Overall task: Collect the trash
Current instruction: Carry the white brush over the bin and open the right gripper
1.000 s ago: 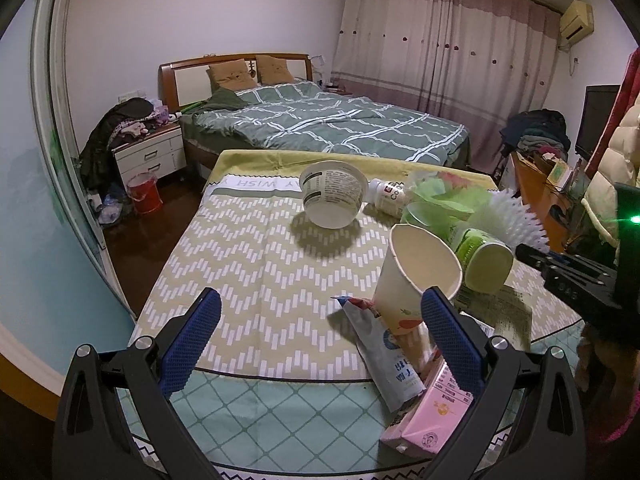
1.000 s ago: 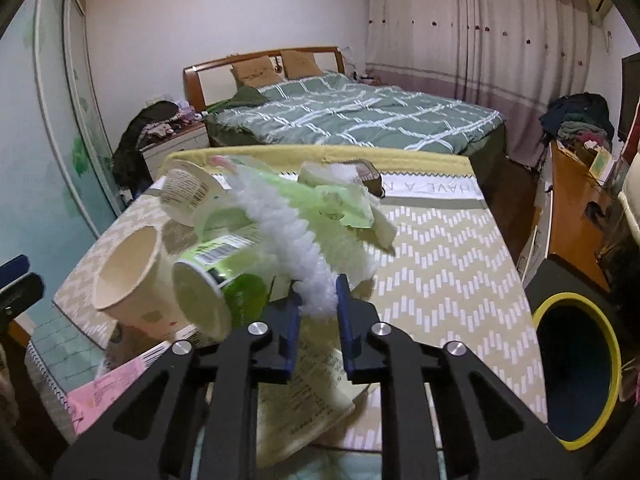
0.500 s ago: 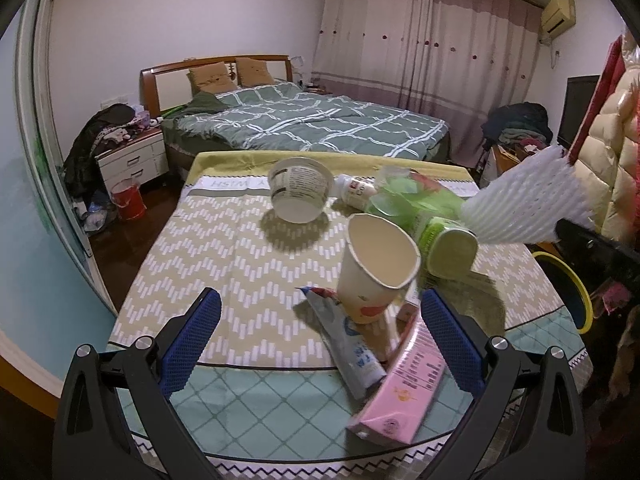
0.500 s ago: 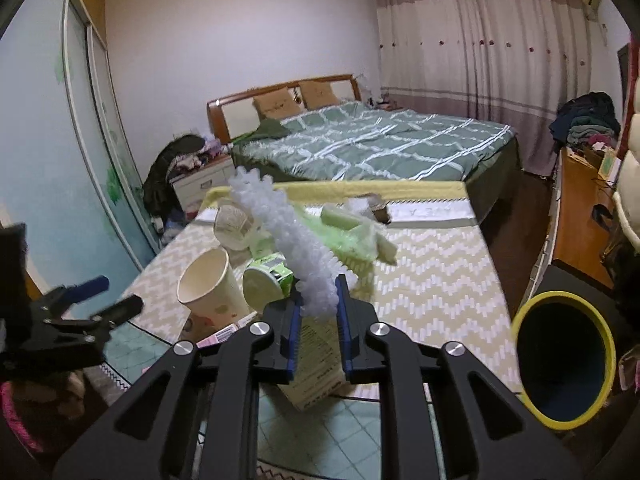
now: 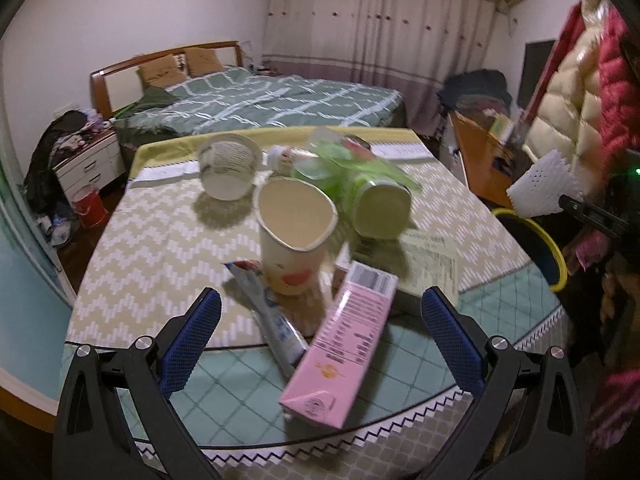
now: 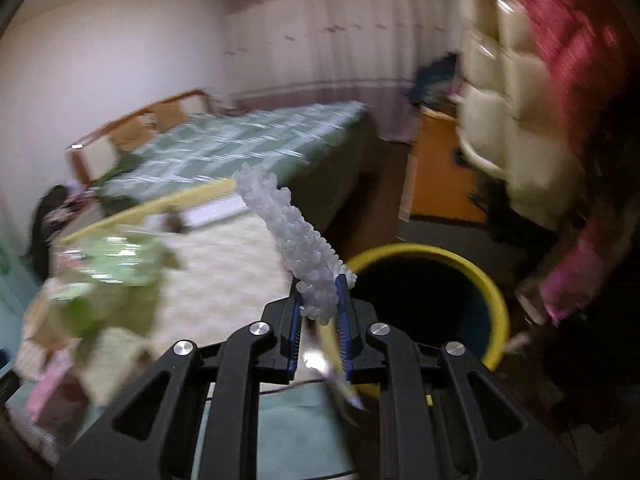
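Note:
My right gripper (image 6: 319,300) is shut on a white foam net sleeve (image 6: 292,236), held in the air beside the yellow-rimmed bin (image 6: 494,304) on the floor. In the left wrist view the same foam sleeve (image 5: 542,184) hangs at the far right, above the bin (image 5: 554,248). My left gripper (image 5: 320,312) stands open over the table's near edge with nothing between its fingers. Ahead of it lie a pink carton (image 5: 340,352), a blue and white wrapper (image 5: 276,324), a paper cup (image 5: 294,232), a green cup (image 5: 380,204) and a white tub (image 5: 228,168).
The table has a zigzag cloth (image 5: 160,232) and a printed paper sheet (image 5: 432,264). Green plastic wrapping (image 5: 344,160) lies at the far side. Behind are a bed (image 5: 260,100), a nightstand (image 5: 88,164) and a wooden desk (image 5: 480,160). A person's padded coat (image 5: 572,96) is at the right.
My right gripper swung right with the foam sleeve, away from the table's trash toward the yellow bin. My left gripper shifted so the pink carton and paper cup sit more centred.

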`<state>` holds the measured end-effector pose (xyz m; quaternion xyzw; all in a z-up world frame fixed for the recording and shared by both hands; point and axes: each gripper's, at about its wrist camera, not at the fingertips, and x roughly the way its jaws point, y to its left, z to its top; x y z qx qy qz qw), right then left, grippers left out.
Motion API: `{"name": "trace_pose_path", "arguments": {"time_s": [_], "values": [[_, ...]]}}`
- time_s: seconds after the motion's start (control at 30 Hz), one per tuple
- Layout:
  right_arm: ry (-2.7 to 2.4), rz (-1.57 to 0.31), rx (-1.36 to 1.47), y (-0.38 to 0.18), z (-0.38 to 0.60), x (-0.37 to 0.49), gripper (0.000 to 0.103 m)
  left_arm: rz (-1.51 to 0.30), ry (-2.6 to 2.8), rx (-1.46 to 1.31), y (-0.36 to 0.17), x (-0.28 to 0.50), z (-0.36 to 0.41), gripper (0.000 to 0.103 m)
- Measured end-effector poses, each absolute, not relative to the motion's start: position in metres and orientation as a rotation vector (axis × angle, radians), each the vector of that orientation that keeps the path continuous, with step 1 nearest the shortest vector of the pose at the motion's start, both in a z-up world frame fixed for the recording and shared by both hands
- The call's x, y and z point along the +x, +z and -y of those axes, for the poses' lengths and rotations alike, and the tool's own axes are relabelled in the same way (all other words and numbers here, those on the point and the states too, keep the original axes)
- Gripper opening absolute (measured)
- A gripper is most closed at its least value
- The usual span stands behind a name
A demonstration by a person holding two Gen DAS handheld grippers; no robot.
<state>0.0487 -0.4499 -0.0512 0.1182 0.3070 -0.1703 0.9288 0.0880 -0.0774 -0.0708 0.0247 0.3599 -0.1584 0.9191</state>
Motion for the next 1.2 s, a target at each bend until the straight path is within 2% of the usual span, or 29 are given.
{"name": "trace_pose_path", "arguments": {"time_s": [0.23, 0.33, 0.43, 0.6, 0.9, 1.2], "values": [[-0.493, -0.771, 0.331, -0.11, 0.507, 0.059, 0.016, -0.807, -0.369, 0.106, -0.095, 0.091, 0.092, 0.098], [-0.514, -0.824, 0.349, -0.129, 0.518, 0.066, 0.017, -0.825, -0.38, 0.105, -0.101, 0.091, 0.093, 0.094], [-0.526, -0.827, 0.354, -0.135, 0.516, 0.067, 0.037, -0.831, -0.385, 0.1, -0.101, 0.091, 0.09, 0.09], [-0.516, -0.813, 0.335, -0.129, 0.506, 0.067, 0.044, -0.832, -0.401, 0.104, -0.099, 0.088, 0.086, 0.081], [-0.5, -0.809, 0.34, -0.13, 0.503, 0.066, 0.047, -0.833, -0.459, 0.109, -0.096, 0.083, 0.09, 0.052], [-0.49, -0.813, 0.344, -0.131, 0.504, 0.066, 0.047, -0.869, -0.453, 0.198, -0.108, 0.103, 0.109, 0.051]]}}
